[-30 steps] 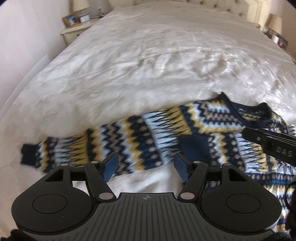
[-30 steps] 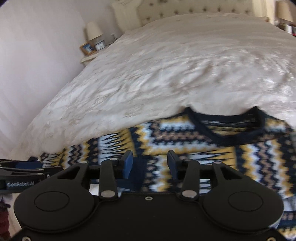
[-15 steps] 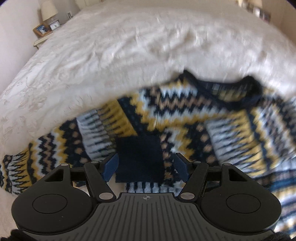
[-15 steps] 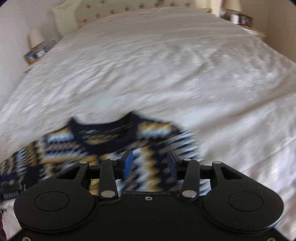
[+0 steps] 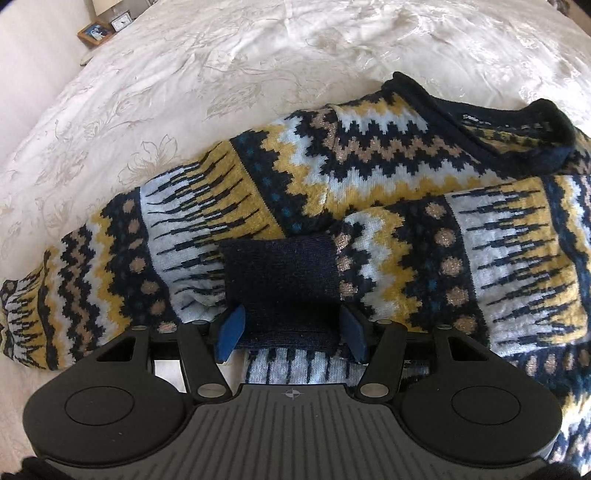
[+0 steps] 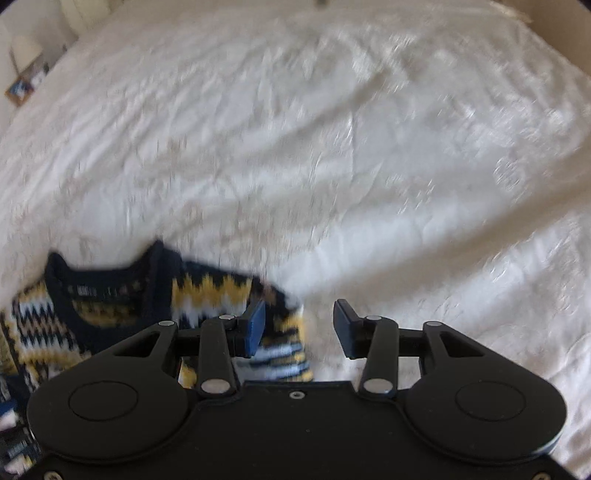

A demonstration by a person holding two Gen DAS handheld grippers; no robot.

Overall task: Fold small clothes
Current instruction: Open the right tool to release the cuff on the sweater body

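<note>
Although 1 sleeve already lies folded across the sweater (image 5: 369,166), its navy cuff (image 5: 280,280) at centre, the second sleeve at 9 o'clock and the body folds remain. The left claw (image 5: 291,332) is closing around this cuff. The right claw (image 6: 299,328) hangs half open, apparently empty, above the sweater's edge. The bed (image 5: 221,55) carries a cream cover; a nightstand (image 5: 103,29) stands at 11 o'clock.

Light: bright, soft daylight is spread over the bedspread (image 5: 258,55); sheen is seen on its folds.
Shadows: a soft band of shade is cast across the bedspread in the right wrist view.
Sharpness: the sweater (image 5: 369,166) is rendered crisply in the left wrist view; the right wrist view is smeared by motion blur.
Distortion: edges are bowed and corners darkened by the fisheye.
</note>
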